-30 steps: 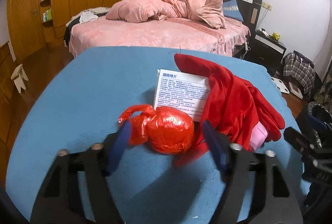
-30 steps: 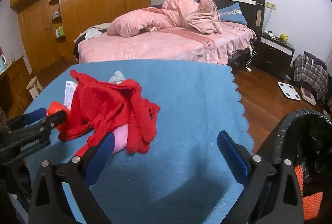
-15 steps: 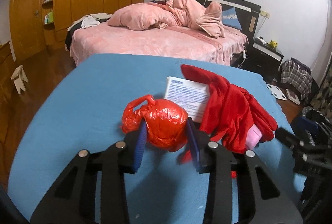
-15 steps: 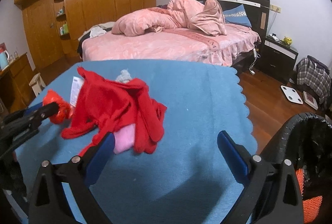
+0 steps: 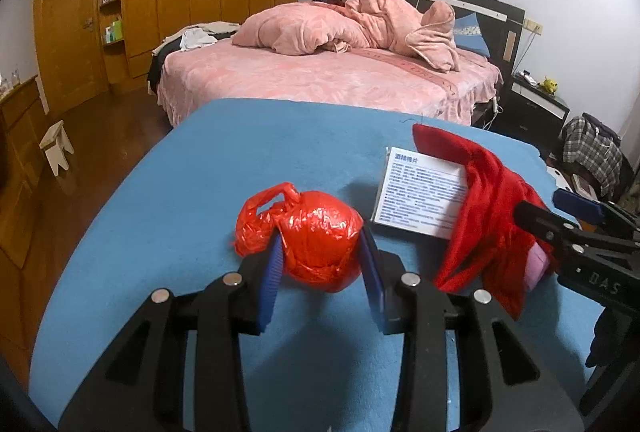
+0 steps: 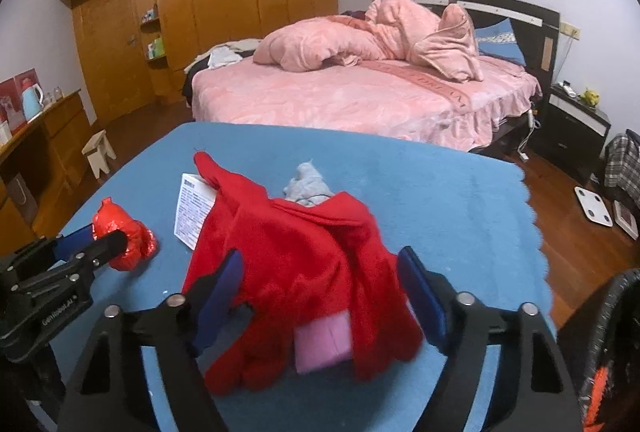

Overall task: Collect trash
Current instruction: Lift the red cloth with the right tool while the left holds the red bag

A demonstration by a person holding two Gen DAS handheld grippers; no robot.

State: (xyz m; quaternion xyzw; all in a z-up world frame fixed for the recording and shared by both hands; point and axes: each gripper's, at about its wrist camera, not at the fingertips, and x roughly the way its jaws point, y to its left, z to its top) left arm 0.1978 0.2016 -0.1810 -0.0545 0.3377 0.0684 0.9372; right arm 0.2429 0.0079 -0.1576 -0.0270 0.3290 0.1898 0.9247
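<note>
A white printed card (image 5: 420, 191) lies on the blue table (image 5: 200, 171); its heading is in Chinese characters, and the small text below is too fine to read. The right gripper (image 6: 320, 292) carries the letters "DAS" on its black body, seen from the left wrist view. The left gripper (image 5: 320, 264) shows a partly readable mark beginning "GenRobot".

The left gripper is clamped narrowly on a crumpled red plastic bag (image 5: 316, 240), tied into a shiny ball with a knotted tail to its left. The blue pads (image 5: 272, 272) press its sides. The bag sits near the table's left-middle, just left of the card.

The right gripper's jaws are closing around a heap of red cloth (image 6: 300, 272), which lies between them; whether the pads touch it is unclear. A pink piece (image 6: 324, 344) shows under the cloth, and a grey scrap (image 6: 306, 183) lies just behind it.

The table's right edge is scalloped, with bare blue surface between the cloth and that edge. A black bin (image 6: 612, 332) stands just off the right corner. A pink bed (image 6: 360, 99) lies beyond the far edge.
</note>
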